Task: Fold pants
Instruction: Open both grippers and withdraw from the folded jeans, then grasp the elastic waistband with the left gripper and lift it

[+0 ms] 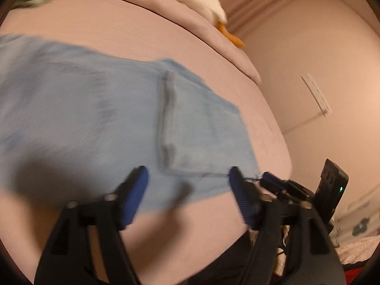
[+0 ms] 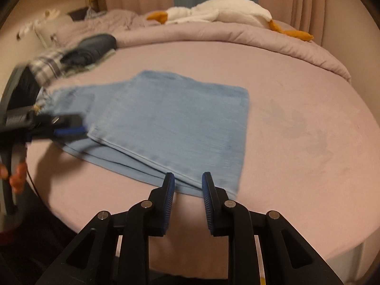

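Light-blue denim pants lie folded in flat layers on the pink bed sheet. My right gripper hovers at the fold's near corner, open by a narrow gap, and its pads press on nothing. My left gripper stands wide open over the near edge of the pants, beside a back pocket, with cloth under it but none pinched. In the right wrist view the left gripper shows blurred at the left end of the pants. In the left wrist view the right gripper sits just past the corner.
A white plush goose with orange feet lies on the rolled duvet at the far side. Dark and checked clothes are piled at the far left. The bed edge curves close on my side. A wall socket is on the pink wall.
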`<state>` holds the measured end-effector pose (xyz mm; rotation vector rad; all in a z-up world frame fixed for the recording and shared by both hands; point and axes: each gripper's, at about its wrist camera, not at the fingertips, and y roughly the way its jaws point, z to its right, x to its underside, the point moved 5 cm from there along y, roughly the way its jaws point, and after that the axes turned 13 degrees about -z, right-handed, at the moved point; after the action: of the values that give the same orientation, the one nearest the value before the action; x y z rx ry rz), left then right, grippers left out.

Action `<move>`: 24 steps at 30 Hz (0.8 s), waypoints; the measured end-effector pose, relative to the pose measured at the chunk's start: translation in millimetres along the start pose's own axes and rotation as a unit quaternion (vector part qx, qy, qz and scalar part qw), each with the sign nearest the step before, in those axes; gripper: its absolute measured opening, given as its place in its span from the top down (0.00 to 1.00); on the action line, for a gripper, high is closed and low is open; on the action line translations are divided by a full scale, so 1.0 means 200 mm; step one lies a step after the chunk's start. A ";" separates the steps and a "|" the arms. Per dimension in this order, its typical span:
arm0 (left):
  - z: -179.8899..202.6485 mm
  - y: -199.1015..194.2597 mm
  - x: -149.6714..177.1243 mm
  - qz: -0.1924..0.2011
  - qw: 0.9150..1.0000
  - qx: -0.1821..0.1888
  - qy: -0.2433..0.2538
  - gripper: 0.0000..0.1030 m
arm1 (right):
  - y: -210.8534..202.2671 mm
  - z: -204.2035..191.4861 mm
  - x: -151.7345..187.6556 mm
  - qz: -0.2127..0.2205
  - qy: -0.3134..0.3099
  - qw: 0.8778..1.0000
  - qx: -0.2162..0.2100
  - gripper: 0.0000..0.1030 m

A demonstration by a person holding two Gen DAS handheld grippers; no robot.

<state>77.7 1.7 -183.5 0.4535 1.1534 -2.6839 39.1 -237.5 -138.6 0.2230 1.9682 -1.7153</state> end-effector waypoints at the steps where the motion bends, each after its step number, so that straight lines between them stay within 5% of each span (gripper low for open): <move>1: -0.05 -0.05 0.05 0.006 1.000 0.012 -0.016 0.30 | 0.00 -0.02 0.00 0.005 -0.001 1.000 -0.009 0.77; 5: -0.27 -0.27 0.19 0.050 0.994 0.002 -0.096 0.30 | 0.04 -0.12 -0.03 0.005 -0.018 0.999 -0.027 0.77; 10: -0.50 -0.45 0.25 0.122 0.973 0.028 -0.195 0.30 | 0.07 -0.30 -0.08 0.006 -0.050 0.997 -0.052 0.77; 19: -0.61 -0.48 -0.01 0.197 0.940 -0.016 -0.279 0.23 | 0.09 -0.51 -0.21 0.016 -0.088 0.992 -0.093 0.77; 21: -0.63 -0.49 -0.08 0.209 0.935 -0.049 -0.282 0.23 | 0.10 -0.52 -0.24 0.017 -0.085 0.991 -0.101 0.77; 24: -0.65 -0.47 -0.13 0.216 0.929 -0.045 -0.297 0.24 | 0.13 -0.54 -0.34 0.016 -0.080 0.990 -0.114 0.77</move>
<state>102.4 160.9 -195.6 -0.1184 0.8603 -2.1412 78.8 -114.9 -122.0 0.0332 2.0084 -1.4264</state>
